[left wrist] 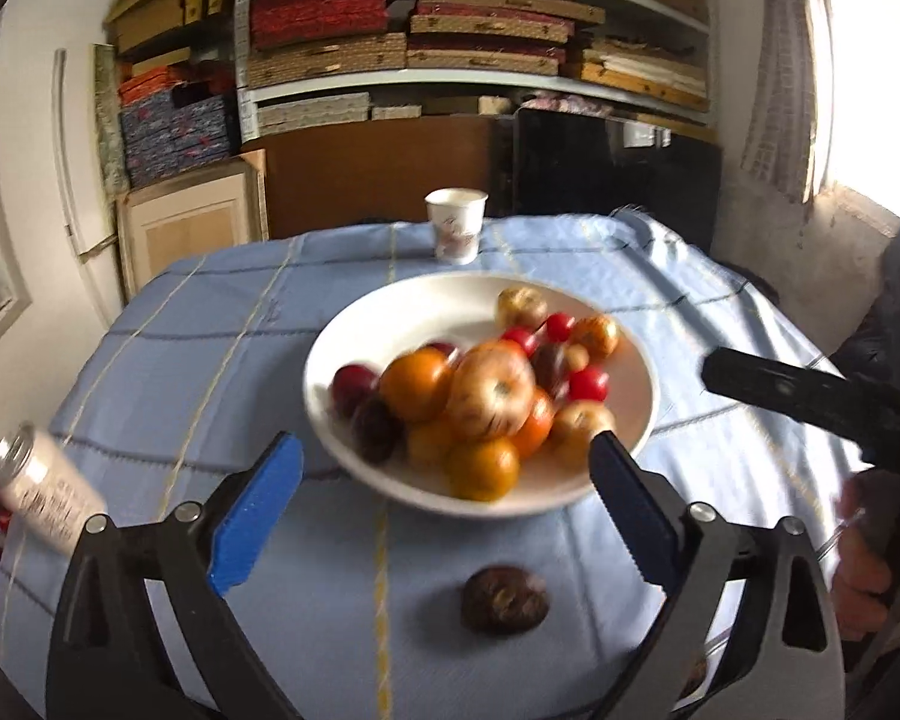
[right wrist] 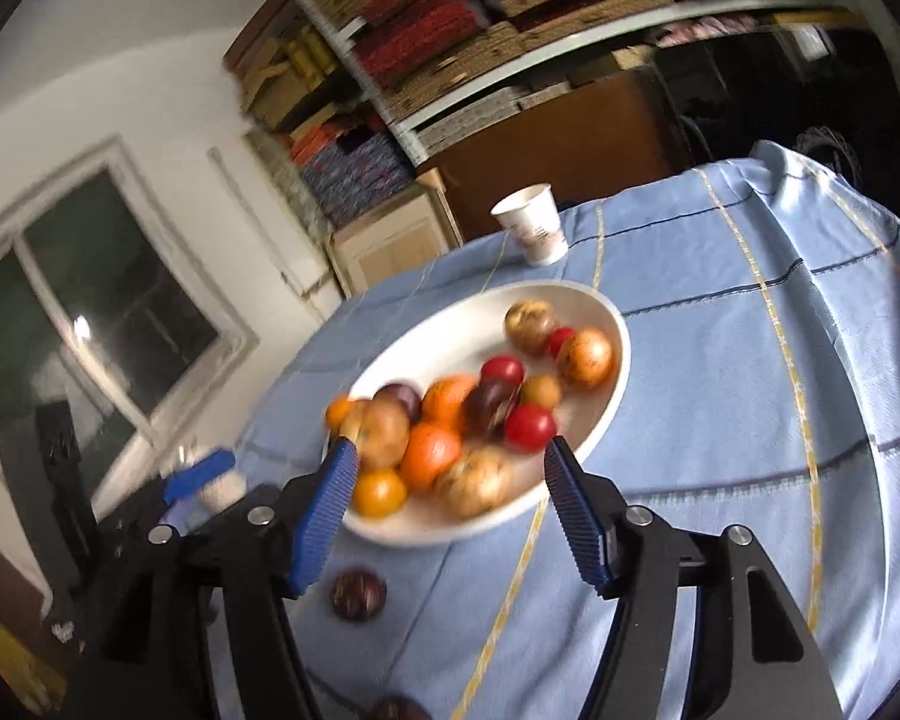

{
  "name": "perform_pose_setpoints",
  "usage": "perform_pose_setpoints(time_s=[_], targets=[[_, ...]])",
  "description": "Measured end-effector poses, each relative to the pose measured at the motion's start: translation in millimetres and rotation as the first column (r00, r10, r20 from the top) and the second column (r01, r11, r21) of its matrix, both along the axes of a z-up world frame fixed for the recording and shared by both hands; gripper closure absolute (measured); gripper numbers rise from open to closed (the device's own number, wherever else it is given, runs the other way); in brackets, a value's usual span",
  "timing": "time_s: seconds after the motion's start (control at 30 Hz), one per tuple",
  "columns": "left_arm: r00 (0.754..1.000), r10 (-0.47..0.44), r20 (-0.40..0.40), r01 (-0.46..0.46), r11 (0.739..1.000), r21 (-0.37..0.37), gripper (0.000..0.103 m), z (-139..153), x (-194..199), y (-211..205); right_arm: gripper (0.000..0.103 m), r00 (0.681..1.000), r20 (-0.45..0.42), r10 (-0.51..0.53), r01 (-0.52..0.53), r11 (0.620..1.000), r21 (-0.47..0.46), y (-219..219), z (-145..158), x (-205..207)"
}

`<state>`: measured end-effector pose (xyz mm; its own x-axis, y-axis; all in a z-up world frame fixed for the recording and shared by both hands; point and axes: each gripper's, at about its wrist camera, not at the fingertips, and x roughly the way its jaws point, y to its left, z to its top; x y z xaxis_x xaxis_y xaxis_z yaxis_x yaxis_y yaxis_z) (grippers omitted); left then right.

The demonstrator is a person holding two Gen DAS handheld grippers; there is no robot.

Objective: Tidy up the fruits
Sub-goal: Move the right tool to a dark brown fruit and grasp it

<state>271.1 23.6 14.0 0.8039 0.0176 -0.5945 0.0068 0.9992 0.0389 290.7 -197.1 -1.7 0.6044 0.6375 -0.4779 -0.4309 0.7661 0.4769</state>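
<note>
blue tablecloth (left wrist: 210, 348) — white bowl (left wrist: 342, 336) of fruit.

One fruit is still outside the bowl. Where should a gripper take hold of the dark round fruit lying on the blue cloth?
Probably grip the dark wrinkled round fruit across its widest middle, coming from above. It lies alone on the blue checked tablecloth, clear of the white bowl, so both sides are free for the fingers.

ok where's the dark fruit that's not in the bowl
The dark fruit lies on the blue cloth just in front of the white bowl, apart from it; in the left wrist view it sits low between the open left claw's fingers.
</note>
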Motion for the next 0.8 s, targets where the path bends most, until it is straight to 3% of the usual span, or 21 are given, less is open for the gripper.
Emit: perform_pose_setpoints(time_s=[0.1,0.23,0.33,0.5,0.67,0.8], targets=[[0.999,0.023,-0.03,-0.022,0.999,0.047,0.009,-12.9,-10.3,2.7,0.038,0.997,0.072,0.033,-0.023,0.99,-0.138,18.3,-1.5,-30.5],[0.997,0.046,-0.062,-0.042,0.997,0.065,0.009,-23.4,-18.1,9.1,0.037,0.985,0.166,0.049,0.006,0.949,-0.315,36.7,-2.1,-59.7],[0.996,0.05,-0.078,-0.046,0.998,0.052,0.009,-24.9,-20.3,13.5,0.037,0.984,0.139,0.11,-0.057,0.938,-0.341,43.3,-7.5,-68.8],[0.994,0.085,-0.069,-0.08,0.994,0.07,0.008,-22.9,-25.3,21.3,0.037,0.98,0.163,0.112,-0.03,0.898,-0.44,51.2,-12.2,-79.3],[0.99,0.109,-0.092,-0.104,0.993,0.06,0.008,-24.2,-25.1,29.9,0.038,0.977,0.108,0.186,-0.121,0.89,-0.439,55.9,-15.6,-88.7],[0.986,0.119,-0.117,-0.113,0.992,0.051,0.007,-28.3,-23.3,32.9,0.038,0.97,0.087,0.228,-0.16,0.862,-0.48,62.8,-22.4,-94.9]])
